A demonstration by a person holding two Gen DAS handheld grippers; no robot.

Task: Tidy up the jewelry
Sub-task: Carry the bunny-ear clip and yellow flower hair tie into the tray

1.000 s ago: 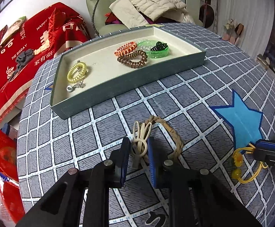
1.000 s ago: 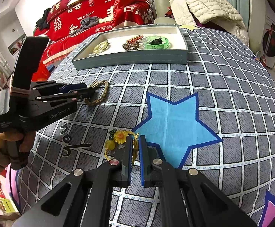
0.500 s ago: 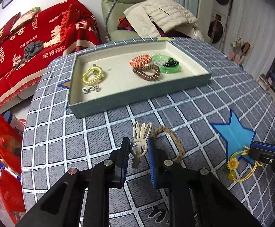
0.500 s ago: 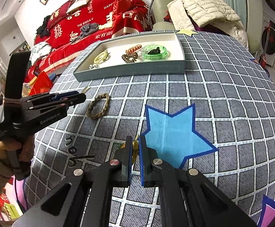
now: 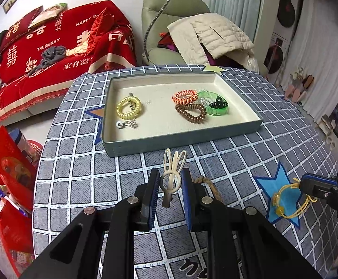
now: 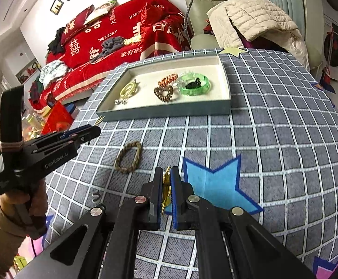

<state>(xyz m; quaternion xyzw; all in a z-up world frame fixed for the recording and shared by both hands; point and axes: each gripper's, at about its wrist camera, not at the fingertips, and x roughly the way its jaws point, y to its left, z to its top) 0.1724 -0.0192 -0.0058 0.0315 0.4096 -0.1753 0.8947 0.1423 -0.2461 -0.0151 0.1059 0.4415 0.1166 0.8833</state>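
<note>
Left gripper: jaws clamped on a cream rabbit-ear hair clip, pads pressing its ring from both sides, ears pointing up and away, tail hanging between the fingers. Clip is held clear of the checked tablecloth.

Right gripper: jaws nearly together, pinching a yellow cord bracelet. In the right wrist view only a thin yellow sliver shows between the pads; the left wrist view shows the loop and its yellow beads dangling from the tip over a blue star patch. Whether the lowest bead touches the cloth cannot be told.

Braided brown bracelet: lies flat on the cloth, between the two grippers, near side of the tray.

Grey-green tray with cream lining, far side of the table. Contents: yellow coil hair tie at left with a small silver charm piece just beside it; orange coil tie and brown coil tie touching; green translucent bangle at right with a black claw clip resting in it.

A hand in a tan sleeve grips the left gripper's handle.
</note>
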